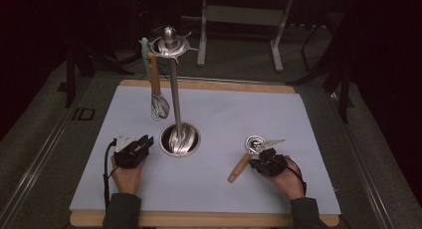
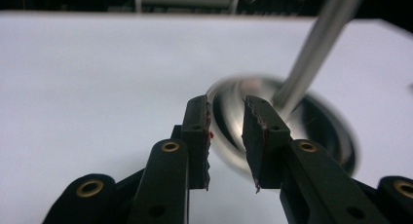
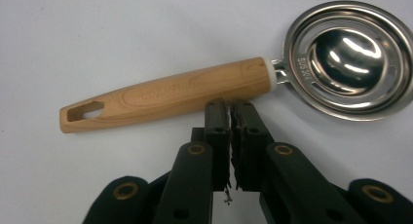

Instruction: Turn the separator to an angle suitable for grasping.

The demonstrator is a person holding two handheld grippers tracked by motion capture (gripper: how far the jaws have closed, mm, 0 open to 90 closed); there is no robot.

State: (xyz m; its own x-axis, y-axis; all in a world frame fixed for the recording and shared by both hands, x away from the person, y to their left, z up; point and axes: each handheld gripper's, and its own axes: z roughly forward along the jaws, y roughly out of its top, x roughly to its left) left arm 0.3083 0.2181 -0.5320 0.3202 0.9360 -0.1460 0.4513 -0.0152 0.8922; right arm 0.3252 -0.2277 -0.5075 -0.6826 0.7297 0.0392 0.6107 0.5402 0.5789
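A steel utensil stand rises from its round base [image 1: 180,139] [image 2: 321,131] to a hooked top [image 1: 170,44]. A whisk [image 1: 158,102] with a wooden handle hangs from it, beside a pale green handle [image 1: 145,55]. My left gripper [image 1: 148,141] [image 2: 225,104] sits just left of the base, open by a narrow gap with nothing between its jaws. A slotted steel spoon [image 1: 255,143] [image 3: 348,58] with a wooden handle [image 1: 240,167] [image 3: 170,92] lies flat on the mat. My right gripper [image 1: 266,152] [image 3: 230,103] is shut and empty, its tips at the handle's near edge close to the bowl.
A white mat [image 1: 239,114] covers a wooden board whose edge [image 1: 199,220] runs along the front. Dark floor and a grey metal frame [image 1: 239,15] lie beyond the far edge. The stand's pole [image 1: 175,94] leans up between the base and the whisk.
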